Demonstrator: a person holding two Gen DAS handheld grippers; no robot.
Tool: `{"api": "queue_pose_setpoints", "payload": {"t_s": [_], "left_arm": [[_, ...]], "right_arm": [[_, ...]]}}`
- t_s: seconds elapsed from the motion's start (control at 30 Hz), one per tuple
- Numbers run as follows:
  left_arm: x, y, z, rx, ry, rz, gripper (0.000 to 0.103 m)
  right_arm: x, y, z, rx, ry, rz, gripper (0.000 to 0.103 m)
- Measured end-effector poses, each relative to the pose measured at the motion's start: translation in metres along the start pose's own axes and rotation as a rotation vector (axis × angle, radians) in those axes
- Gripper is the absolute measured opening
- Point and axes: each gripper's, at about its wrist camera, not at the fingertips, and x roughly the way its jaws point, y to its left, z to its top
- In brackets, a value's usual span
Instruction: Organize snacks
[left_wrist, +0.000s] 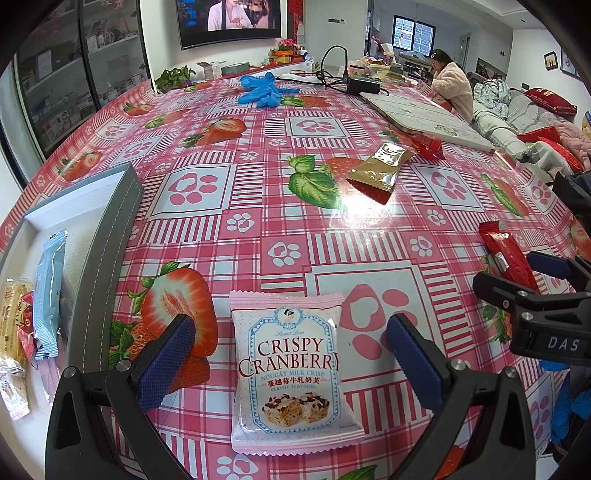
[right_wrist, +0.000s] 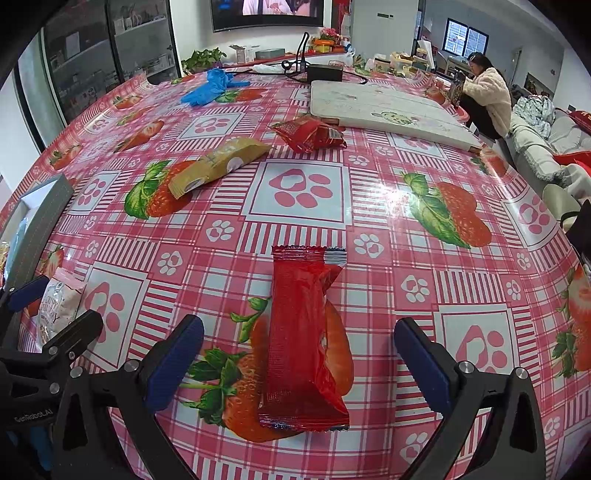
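Pink strawberry-print tablecloth (left_wrist: 280, 192) under both tools. Left gripper (left_wrist: 291, 354) spread wide, empty; pink cranberry nougat packet (left_wrist: 291, 373) flat on the cloth, centred between the blue pads (left_wrist: 166, 362), touching neither. Right gripper (right_wrist: 299, 365) likewise spread wide, empty; long red snack bar (right_wrist: 301, 343) lying lengthwise midway between its fingers, clear of both. Grey-rimmed tray (left_wrist: 107, 251) at far left, holding a pale blue packet (left_wrist: 50, 291) among others. Gold packet (right_wrist: 218, 164) and red pouch (right_wrist: 310, 134) farther off.
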Motion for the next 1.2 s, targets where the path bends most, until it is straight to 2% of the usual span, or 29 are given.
{"api": "queue_pose_setpoints", "payload": {"t_s": [0.2, 0.33, 0.4, 0.43, 0.47, 0.5, 0.53, 0.57, 0.73, 0.9, 1.0, 1.13, 1.17, 1.2], "left_arm": [[-0.001, 0.0, 0.0, 0.002, 0.007, 0.0, 0.103], [-0.006, -0.003, -0.002, 0.019, 0.062, -0.015, 0.1], [-0.012, -0.007, -0.003, 0.037, 0.077, -0.027, 0.091], [-0.014, -0.008, -0.003, 0.045, 0.08, -0.031, 0.084], [-0.016, -0.011, -0.003, 0.053, 0.083, -0.039, 0.079], [-0.019, -0.014, -0.004, 0.06, 0.084, -0.042, 0.068], [-0.021, -0.015, -0.004, 0.063, 0.082, -0.043, 0.05], [-0.024, -0.015, -0.004, 0.061, 0.086, -0.055, 0.046], [-0.031, -0.006, -0.004, -0.012, 0.117, -0.152, 0.044], [-0.065, 0.003, 0.003, -0.009, 0.066, -0.173, 0.044], [-0.084, 0.011, 0.011, 0.006, 0.026, -0.159, 0.044], [-0.097, 0.024, 0.014, -0.01, 0.013, -0.153, 0.044], [-0.1, 0.027, 0.012, -0.013, 0.012, -0.153, 0.044], [-0.101, 0.028, 0.01, -0.012, 0.011, -0.151, 0.044]], "right_arm": [[0.006, 0.001, 0.013, -0.013, 0.101, 0.007, 0.103], [0.01, 0.001, 0.02, -0.033, 0.157, 0.017, 0.1], [0.007, 0.004, 0.021, -0.049, 0.157, 0.024, 0.084], [0.005, 0.006, 0.022, -0.059, 0.157, 0.029, 0.079], [0.004, 0.007, 0.023, -0.065, 0.157, 0.033, 0.066], [0.001, 0.009, 0.023, -0.071, 0.152, 0.036, 0.048], [-0.001, 0.01, 0.023, -0.073, 0.147, 0.037, 0.038], [-0.002, 0.01, 0.023, -0.07, 0.144, 0.043, 0.028], [-0.013, 0.006, 0.014, -0.019, 0.136, 0.136, 0.026], [-0.034, 0.008, 0.01, -0.015, 0.108, 0.185, 0.026], [-0.045, 0.016, 0.015, -0.021, 0.088, 0.218, 0.026], [-0.044, 0.027, 0.02, -0.05, 0.095, 0.181, 0.026], [-0.037, 0.028, 0.019, -0.051, 0.12, 0.173, 0.029], [-0.031, 0.028, 0.019, -0.049, 0.138, 0.155, 0.044]]}}
